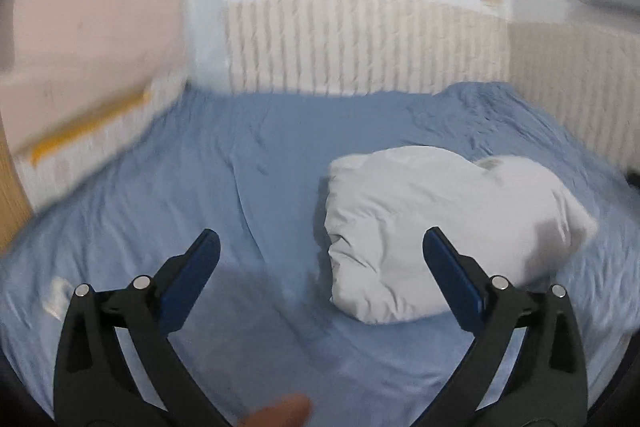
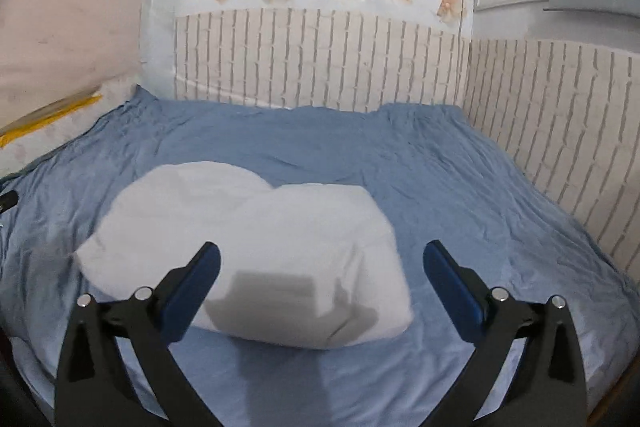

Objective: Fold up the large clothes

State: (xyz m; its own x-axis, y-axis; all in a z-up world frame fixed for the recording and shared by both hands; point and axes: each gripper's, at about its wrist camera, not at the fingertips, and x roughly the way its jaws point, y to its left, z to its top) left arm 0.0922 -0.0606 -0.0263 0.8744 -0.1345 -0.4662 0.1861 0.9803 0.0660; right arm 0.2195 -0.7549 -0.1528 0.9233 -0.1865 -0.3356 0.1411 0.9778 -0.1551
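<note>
White garment (image 2: 248, 251) sits on the blue bed sheet (image 2: 440, 179) as a thick, puffy folded bundle, roughly mid-bed, well short of the brick-pattern headboard panel (image 2: 320, 59). In the left wrist view the same bundle (image 1: 432, 227) lies right of centre; that view is motion-blurred.

Left hand-held gripper (image 1: 320, 251): jaws spread wide, nothing between them, above bare sheet just left of the bundle. Right hand-held gripper (image 2: 320, 263): jaws spread wide, empty, over the bundle's near edge; whether it touches the cloth, cannot tell. Its shadow falls on the near face.

Judgement: fold looks mostly done, likely at the tidy or final-fold stage. To do it well: bring each hand-held gripper to an opposite near corner, pinch all layers together, not just the top one, lift evenly, lay over so edges line up. Bundle looks soft and bulky, so inner layers may slip or spring open; press flat before letting go.
</note>
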